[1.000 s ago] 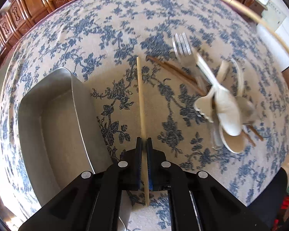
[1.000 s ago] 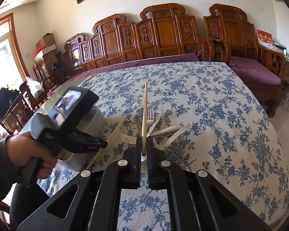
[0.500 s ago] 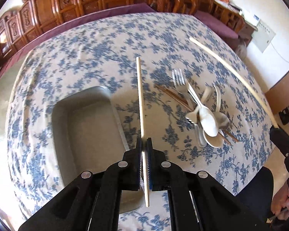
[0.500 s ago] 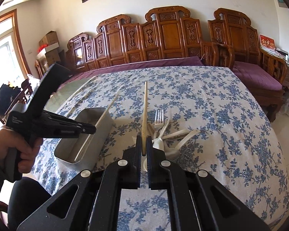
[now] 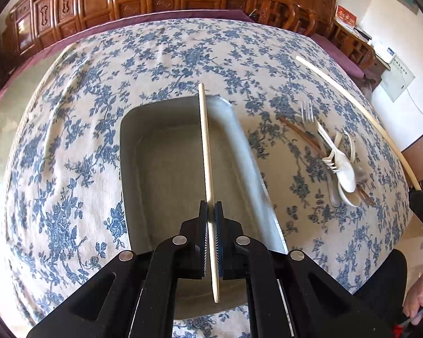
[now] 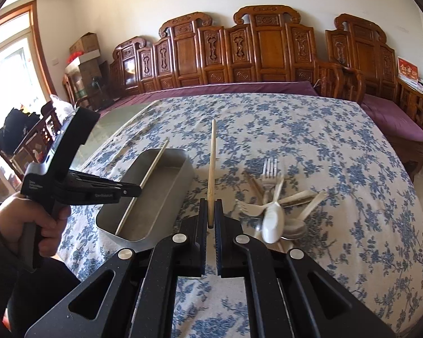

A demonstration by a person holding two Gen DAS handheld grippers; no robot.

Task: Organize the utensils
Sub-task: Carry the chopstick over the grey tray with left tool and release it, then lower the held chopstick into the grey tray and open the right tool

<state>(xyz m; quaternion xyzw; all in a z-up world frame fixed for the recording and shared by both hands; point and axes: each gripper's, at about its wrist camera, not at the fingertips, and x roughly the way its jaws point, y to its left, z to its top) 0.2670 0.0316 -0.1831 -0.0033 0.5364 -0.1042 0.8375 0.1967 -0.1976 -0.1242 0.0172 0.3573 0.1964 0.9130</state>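
Left gripper (image 5: pixel 210 211): jaws clamped on chopstick (image 5: pixel 205 152), held lengthwise over tray (image 5: pixel 143 146) for a clean drop | right gripper (image 6: pixel 210 211): jaws pinching second chopstick (image 6: pixel 212 166), above tabletop (image 6: pixel 324 140) beside tray, queued | cutlery pile (image 6: pixel 273 205): unsorted, right of tray

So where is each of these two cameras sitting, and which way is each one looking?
Left wrist view: rides on the left gripper, looking steeply down over the metal tray; its own black fingers clamp a pale chopstick.
Right wrist view: rides on the right gripper, looking across the table toward carved wooden chairs; its fingers clamp a second chopstick, and the person's left hand shows.
Shared: the tray, the utensil pile, the floral tablecloth, both chopsticks.
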